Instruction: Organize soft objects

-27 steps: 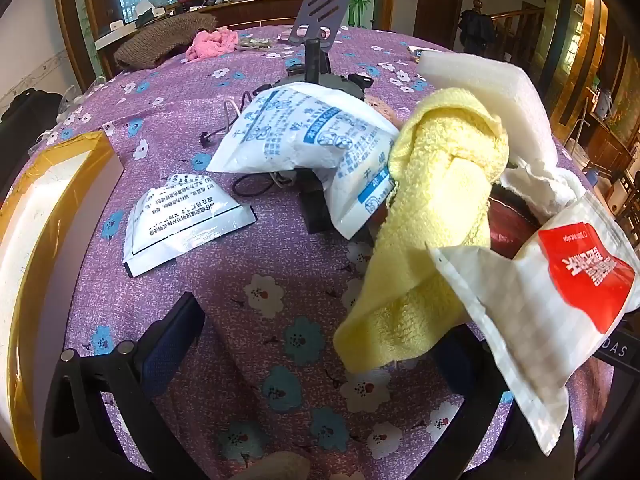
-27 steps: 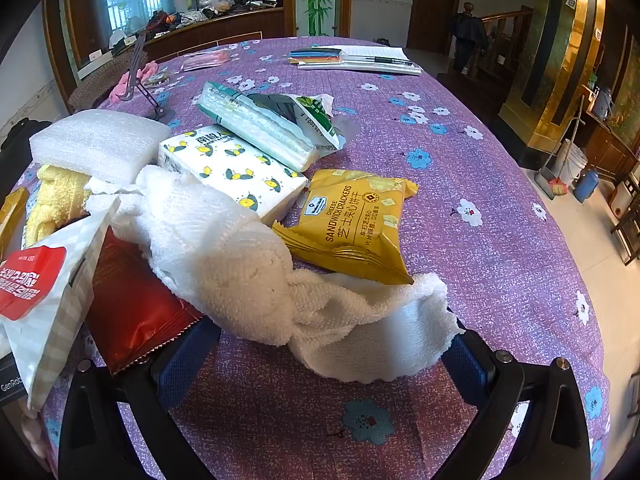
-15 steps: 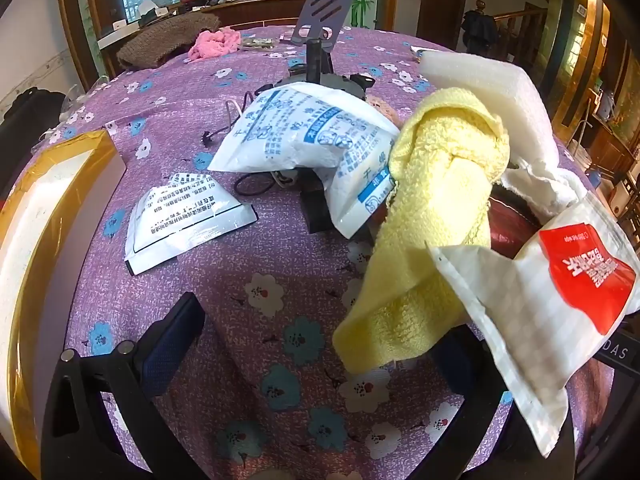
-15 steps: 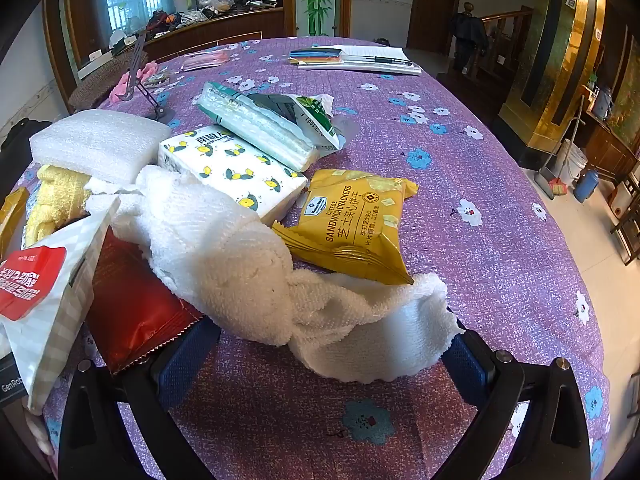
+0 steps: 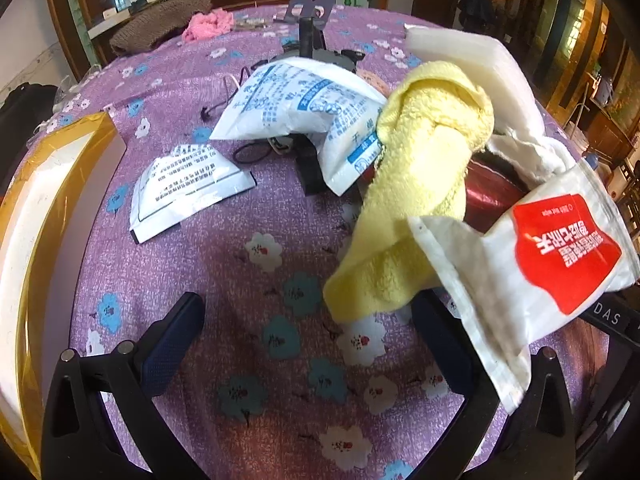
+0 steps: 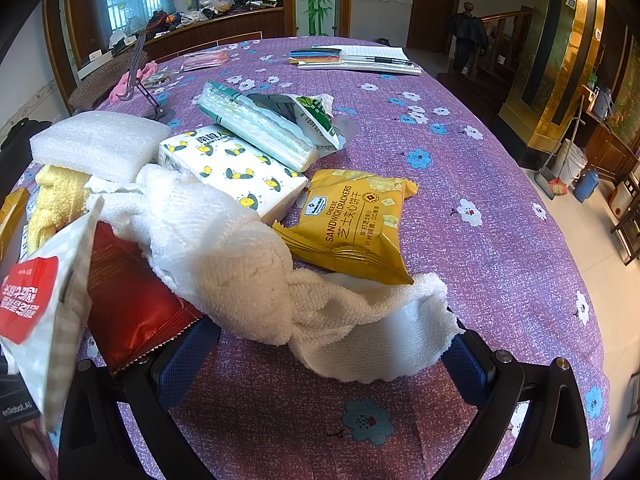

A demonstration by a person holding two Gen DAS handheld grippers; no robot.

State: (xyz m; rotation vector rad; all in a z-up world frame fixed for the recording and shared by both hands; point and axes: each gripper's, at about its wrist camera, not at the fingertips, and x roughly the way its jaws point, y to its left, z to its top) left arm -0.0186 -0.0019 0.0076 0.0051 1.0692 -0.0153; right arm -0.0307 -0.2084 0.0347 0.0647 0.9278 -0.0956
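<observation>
White towel (image 6: 280,280) between spread jaws

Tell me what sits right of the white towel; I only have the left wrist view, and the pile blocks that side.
Observer: A yellow cracker packet lies there, its near corner resting on the white towel.
Operator: Anything behind the towel?
Observer: A lemon-print tissue pack, with an opened green-and-white packet leaning on it.
Operator: Is the right gripper holding anything?
Observer: No. The right gripper is open, with the towel's near end lying between its fingers.
</observation>
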